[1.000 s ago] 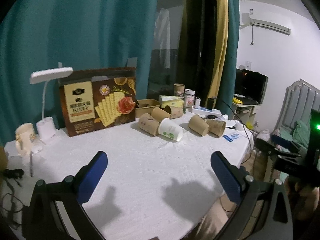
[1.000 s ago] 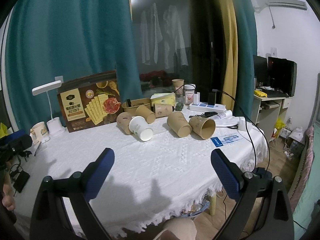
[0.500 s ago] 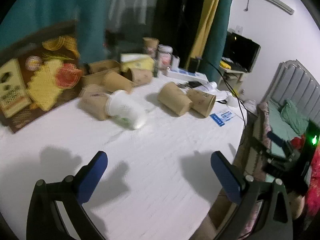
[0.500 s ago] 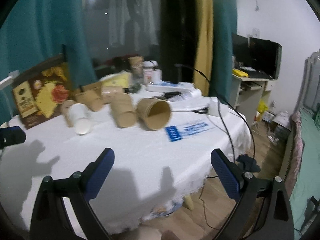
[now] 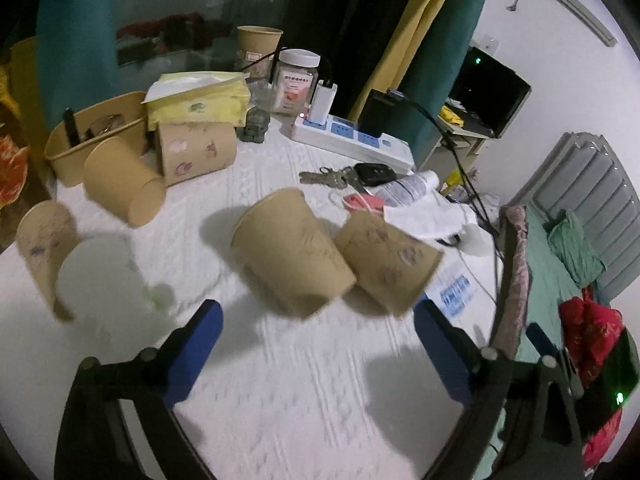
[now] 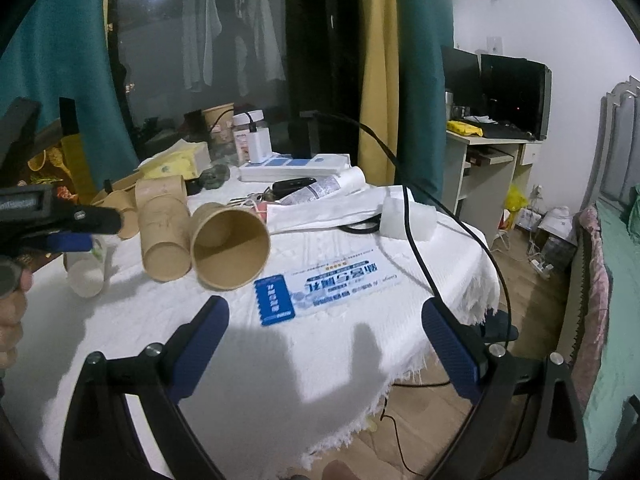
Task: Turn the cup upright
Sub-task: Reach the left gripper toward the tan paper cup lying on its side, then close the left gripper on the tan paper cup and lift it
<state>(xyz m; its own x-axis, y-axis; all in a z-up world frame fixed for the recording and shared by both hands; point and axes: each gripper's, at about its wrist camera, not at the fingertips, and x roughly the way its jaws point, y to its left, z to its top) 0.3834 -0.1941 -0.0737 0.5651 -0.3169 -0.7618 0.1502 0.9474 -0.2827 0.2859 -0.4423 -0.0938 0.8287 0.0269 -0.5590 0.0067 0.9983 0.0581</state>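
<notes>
Matt brown paper cups [image 5: 294, 250] lie on a textured white cloth tablecloth [image 5: 312, 392].

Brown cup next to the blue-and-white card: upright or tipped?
Tipped. The brown cup lies on its side on the tablecloth, its open mouth facing the right wrist camera, against another tipped cup.

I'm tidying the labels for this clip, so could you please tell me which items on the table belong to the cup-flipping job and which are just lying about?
Job:
- two brown paper cups lying on their sides
- left claw, open, nothing between its fingers
- right claw, open

Lying about:
- keys
- power strip
- tissue pack
- jar
</notes>
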